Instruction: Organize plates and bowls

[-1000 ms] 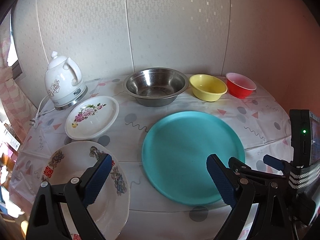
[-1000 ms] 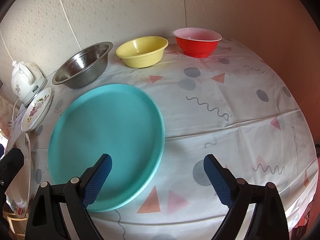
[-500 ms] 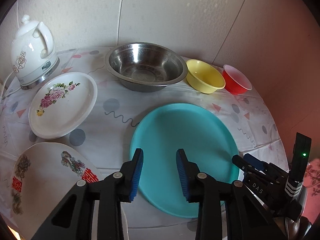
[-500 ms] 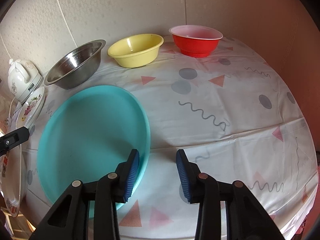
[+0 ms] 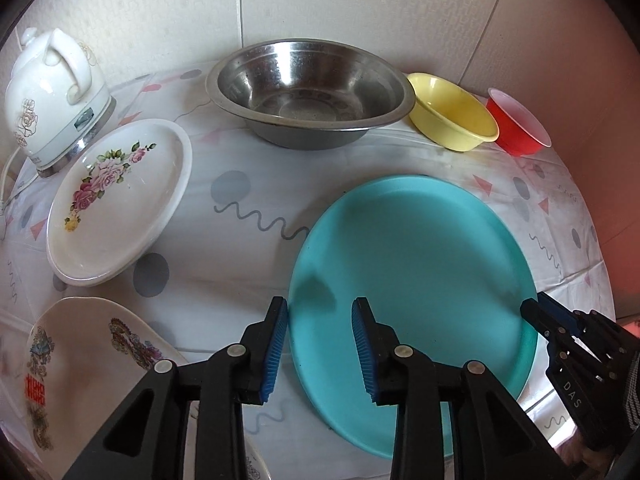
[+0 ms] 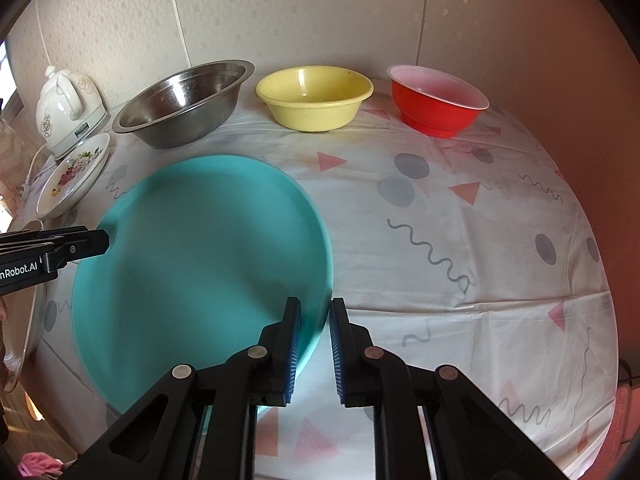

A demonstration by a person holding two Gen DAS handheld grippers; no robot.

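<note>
A large teal plate [image 5: 412,256] lies flat on the table; it also shows in the right wrist view [image 6: 200,256]. My left gripper [image 5: 319,344] straddles its left rim, jaws partly closed with a gap, not gripping. My right gripper [image 6: 314,344] straddles its right rim, jaws narrowly apart around the edge. A steel bowl [image 5: 308,92], a yellow bowl [image 5: 452,116] and a red bowl [image 5: 516,122] stand in a row at the back. A white floral plate [image 5: 116,200] and a patterned plate [image 5: 80,364] lie at the left.
A white kettle [image 5: 52,92] on its base stands at the back left with a cord. The patterned tablecloth [image 6: 460,240] covers the table, which meets tiled walls behind and at the right. The table's front edge is close under both grippers.
Both grippers narrowed from wide open and moved down and in to the teal plate's opposite rims. The left view swung right and closer to the table.
</note>
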